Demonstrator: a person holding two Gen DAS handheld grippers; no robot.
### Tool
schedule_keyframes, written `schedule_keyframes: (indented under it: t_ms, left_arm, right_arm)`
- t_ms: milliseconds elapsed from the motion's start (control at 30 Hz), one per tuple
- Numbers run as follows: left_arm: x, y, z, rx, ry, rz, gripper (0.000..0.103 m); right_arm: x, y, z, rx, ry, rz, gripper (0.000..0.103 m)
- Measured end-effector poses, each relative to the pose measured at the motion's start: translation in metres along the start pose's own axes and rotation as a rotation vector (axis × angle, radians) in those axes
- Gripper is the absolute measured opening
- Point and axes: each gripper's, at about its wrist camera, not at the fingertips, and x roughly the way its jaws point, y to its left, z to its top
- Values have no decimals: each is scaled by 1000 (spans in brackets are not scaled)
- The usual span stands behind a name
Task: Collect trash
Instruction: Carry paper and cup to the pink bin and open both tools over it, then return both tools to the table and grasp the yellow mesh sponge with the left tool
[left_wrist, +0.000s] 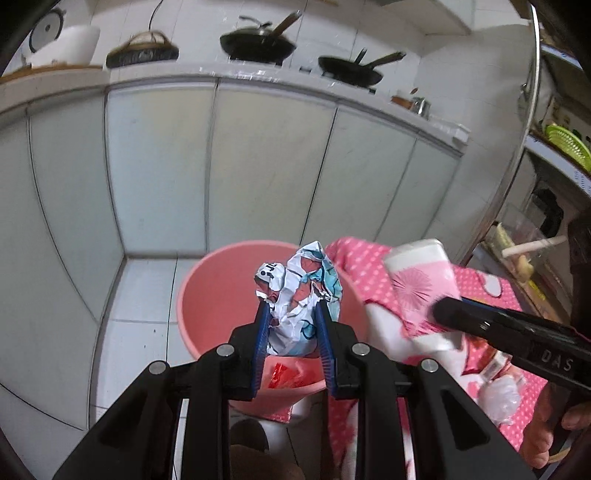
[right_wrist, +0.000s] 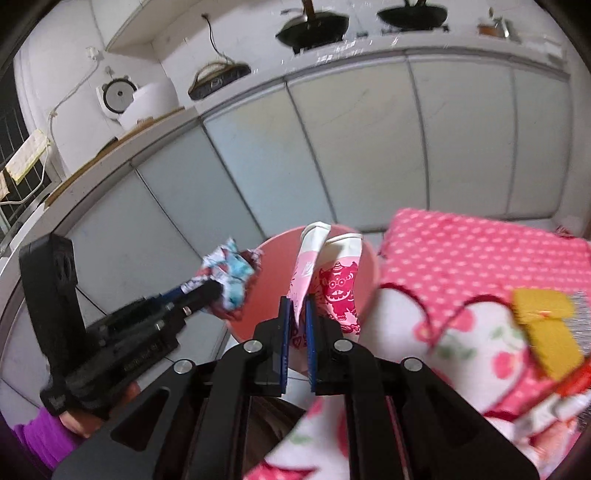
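My left gripper (left_wrist: 290, 312) is shut on a crumpled printed wrapper (left_wrist: 301, 291) and holds it over the pink bin (left_wrist: 221, 280). Red scraps (left_wrist: 280, 374) lie at the bin's bottom. My right gripper (right_wrist: 298, 304) is shut on a squashed pink-and-white paper cup (right_wrist: 338, 284), which hangs above the bin (right_wrist: 273, 295). In the left wrist view that cup (left_wrist: 421, 284) and the right gripper (left_wrist: 443, 310) sit to the right of the bin, over the cloth. In the right wrist view the left gripper (right_wrist: 212, 288) with its wrapper (right_wrist: 231, 275) is at the bin's left rim.
A pink dotted tablecloth (right_wrist: 480, 251) covers the table to the right, with a yellow packet (right_wrist: 546, 325) and a crumpled clear plastic piece (left_wrist: 498, 398) on it. Pale cabinet doors (left_wrist: 258, 166) stand behind the bin, under a counter with pans (left_wrist: 258, 44). White floor tiles (left_wrist: 136, 325) lie left.
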Motion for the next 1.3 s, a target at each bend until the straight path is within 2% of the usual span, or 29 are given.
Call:
schedule_keyframes:
  t_ms: [233,467,600,733,767,867,900,1067,1300]
  left_arm:
    - [37,13,-2,9,62,21,25]
    - [67,23,-8,2,124,57,26]
    - [81,28,-12,-9,162,71,31]
    - [87,31,-12,-37,176,67,40]
    - [87,31,-12,-37,173,68,41]
    - [85,32,-10,-49,164,67,43]
    - [84,33,-10,-56,160,65,43]
    - [71,34,-9,-80,130,50,43]
    - [50,20,-3,-60,83,25,43]
  right_arm:
    - [66,6,6,13,88,-15,8]
    - [98,-5,1,44,144,-38,8]
    - [109,-2,0,36,168,-42,9]
    - [120,-3,1,49,201,-36,9]
    - [121,-3,0,51,204,-30,10]
    - [123,-2,0,41,202,-24,26]
    - [122,-1,-1,35,197,-22,27]
    - [109,2,-3,-1,158,-28,28]
    - [71,3,-8,-46,74,-64,28]
